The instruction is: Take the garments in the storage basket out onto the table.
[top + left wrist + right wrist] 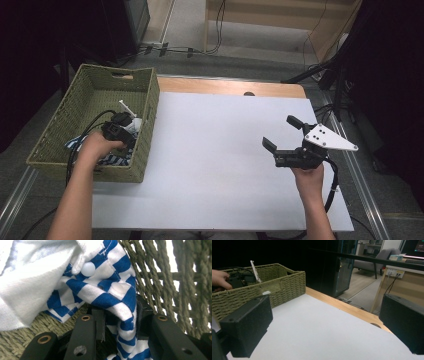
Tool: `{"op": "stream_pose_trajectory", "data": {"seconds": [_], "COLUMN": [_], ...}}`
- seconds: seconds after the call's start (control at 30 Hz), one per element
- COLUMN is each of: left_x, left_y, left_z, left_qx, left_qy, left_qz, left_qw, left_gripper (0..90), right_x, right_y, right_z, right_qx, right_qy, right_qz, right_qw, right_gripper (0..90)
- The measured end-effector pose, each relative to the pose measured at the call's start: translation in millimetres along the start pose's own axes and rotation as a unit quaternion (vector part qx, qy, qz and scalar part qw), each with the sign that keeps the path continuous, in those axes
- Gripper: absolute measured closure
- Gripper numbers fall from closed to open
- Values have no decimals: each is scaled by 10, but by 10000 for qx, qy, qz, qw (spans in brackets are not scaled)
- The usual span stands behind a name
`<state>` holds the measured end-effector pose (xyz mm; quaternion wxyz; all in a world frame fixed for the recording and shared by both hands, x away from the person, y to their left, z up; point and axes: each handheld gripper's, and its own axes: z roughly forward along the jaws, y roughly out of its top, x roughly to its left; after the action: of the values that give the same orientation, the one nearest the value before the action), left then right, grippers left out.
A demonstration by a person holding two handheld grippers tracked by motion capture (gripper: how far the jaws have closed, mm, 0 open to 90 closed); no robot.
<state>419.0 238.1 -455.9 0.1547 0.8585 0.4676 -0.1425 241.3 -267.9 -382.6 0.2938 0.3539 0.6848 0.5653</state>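
Your left gripper (120, 320) pinches soft blue-striped cloth (110, 297) inside the woven green basket (145, 125); right gripper (285, 137) fingers spread wide, empty, over the smooth white bench (210, 150).

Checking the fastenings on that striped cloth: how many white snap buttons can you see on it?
2 on the striped cloth: one round stud beside the white fold, one flatter snap lower right. Folds may hide more.

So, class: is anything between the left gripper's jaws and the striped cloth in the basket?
Nothing visible. In the left gripper view the blue-and-white striped cloth already hangs between the jaws of the left gripper, inside the woven basket. The right gripper is open above the white table.
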Motion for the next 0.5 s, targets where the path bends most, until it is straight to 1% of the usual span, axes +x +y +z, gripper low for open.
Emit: {"op": "stream_pose_trajectory", "data": {"seconds": [0.03, 0.1, 0.13, 0.2, 0.23, 0.27, 0.33, 0.37, 0.4, 0.43, 0.5], "left_x": [0, 2, 1, 0, -15, -15, -32, -41, -48, -48, -60], "left_y": [1, -1, -8, -13, -27, -27, -41, -49, -60, -60, -69], "left_z": [-1, -10, -31, -48, -88, -88, -136, -155, -193, -193, -225], "left_qx": [-1, -20, -77, -114, -203, -203, -334, -402, -535, -535, -622], "left_qy": [-32, -61, -104, -122, -135, -135, -118, -131, -185, -185, -183], "left_qz": [-20, -23, -14, 10, 71, 71, 141, 155, 205, 205, 240], "left_qw": [10000, 10000, 9999, 9999, 9997, 9997, 9993, 9990, 9982, 9982, 9976], "left_gripper": [688, 729, 749, 758, 776, 781, 790, 793, 795, 795, 796], "right_x": [0, -2, -2, -6, -3, -4, -4, -7, -5, -5, 1], "right_y": [0, -1, -1, 0, 0, 0, -1, -1, -1, -1, 0], "right_z": [1, 2, 1, 3, -5, -4, -3, 1, 2, 2, 2], "right_qx": [4, 6, 7, -9, 5, 3, 13, -3, 3, 3, 18], "right_qy": [0, -10, -3, 11, -18, -15, -14, -5, 0, 0, -16], "right_qz": [1, -15, -5, -31, 9, 10, 15, -18, -23, -23, -22], "right_qw": [10000, 10000, 10000, 10000, 10000, 10000, 10000, 10000, 10000, 10000, 10000], "right_gripper": [0, 0, 0, 0, 0, 0, 0, 0, 0, 0, 0]}}
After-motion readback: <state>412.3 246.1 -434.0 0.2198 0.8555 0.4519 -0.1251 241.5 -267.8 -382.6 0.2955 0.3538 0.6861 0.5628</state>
